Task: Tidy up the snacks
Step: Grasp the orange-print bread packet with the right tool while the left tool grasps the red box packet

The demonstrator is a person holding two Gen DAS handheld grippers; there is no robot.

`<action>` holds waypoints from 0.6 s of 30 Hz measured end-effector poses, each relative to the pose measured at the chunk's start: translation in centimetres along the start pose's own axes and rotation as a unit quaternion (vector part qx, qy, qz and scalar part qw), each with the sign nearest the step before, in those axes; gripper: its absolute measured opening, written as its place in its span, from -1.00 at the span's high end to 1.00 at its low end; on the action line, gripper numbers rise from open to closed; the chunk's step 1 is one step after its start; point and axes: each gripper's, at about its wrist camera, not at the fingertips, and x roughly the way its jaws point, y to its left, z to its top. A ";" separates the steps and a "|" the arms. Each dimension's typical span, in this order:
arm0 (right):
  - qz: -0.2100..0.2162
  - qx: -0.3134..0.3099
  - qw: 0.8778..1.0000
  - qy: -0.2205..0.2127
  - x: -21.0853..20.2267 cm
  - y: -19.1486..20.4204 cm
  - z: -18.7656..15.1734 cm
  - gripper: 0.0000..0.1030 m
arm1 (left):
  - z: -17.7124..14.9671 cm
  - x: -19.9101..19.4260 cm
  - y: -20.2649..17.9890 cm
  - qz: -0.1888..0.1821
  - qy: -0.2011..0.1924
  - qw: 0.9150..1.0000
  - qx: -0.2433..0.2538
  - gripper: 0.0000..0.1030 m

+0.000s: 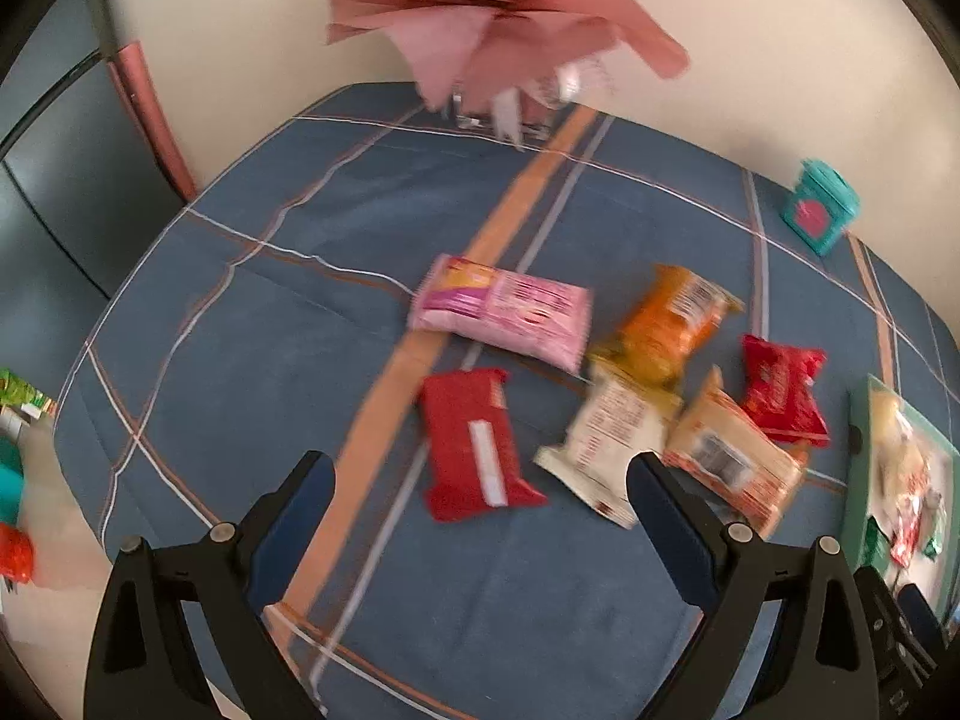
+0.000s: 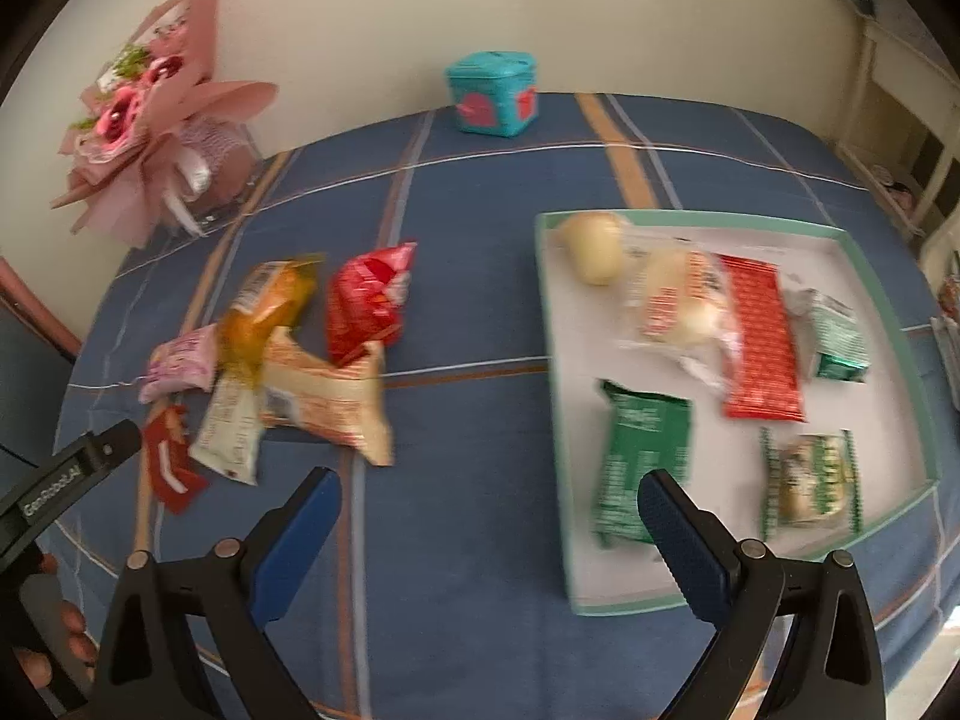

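Observation:
Several loose snack packets lie on the blue plaid tablecloth: a pink packet (image 1: pixel 501 312), an orange one (image 1: pixel 669 324), a flat red one (image 1: pixel 474 444), a white one (image 1: pixel 609 444), a beige one (image 1: pixel 735 459) and a small red one (image 1: pixel 780 387). My left gripper (image 1: pixel 480 474) is open and empty, just in front of the flat red packet. My right gripper (image 2: pixel 489 498) is open and empty, over the cloth between the loose pile (image 2: pixel 324 402) and the white tray (image 2: pixel 555 420), which holds green, red and clear packets. The left gripper's body shows in the right wrist view (image 2: pixel 72 474).
A pink paper bouquet (image 1: pixel 498 12) stands at the table's far edge by the wall. A teal box (image 2: pixel 492 93) with pink hearts sits at the back. The tray shows at the right edge of the left wrist view (image 1: pixel 861 456). More packets lie off the table's left edge (image 1: pixel 18 414).

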 end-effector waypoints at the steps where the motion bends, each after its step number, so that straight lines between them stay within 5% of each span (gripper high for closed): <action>1: 0.005 -0.002 1.000 -0.001 0.0 0.5 0.0 -0.96 | 0.2 0.0 0.5 0.001 -0.003 1.000 -0.004 -0.90; 10: 0.039 -0.020 0.999 -0.004 0.8 4.0 1.2 -0.91 | 1.3 1.0 2.8 -0.027 -0.008 0.999 -0.021 -0.96; 18: 0.053 -0.064 0.997 -0.003 1.8 5.6 3.7 -0.70 | 2.0 3.1 3.6 -0.022 0.055 0.997 -0.043 -0.96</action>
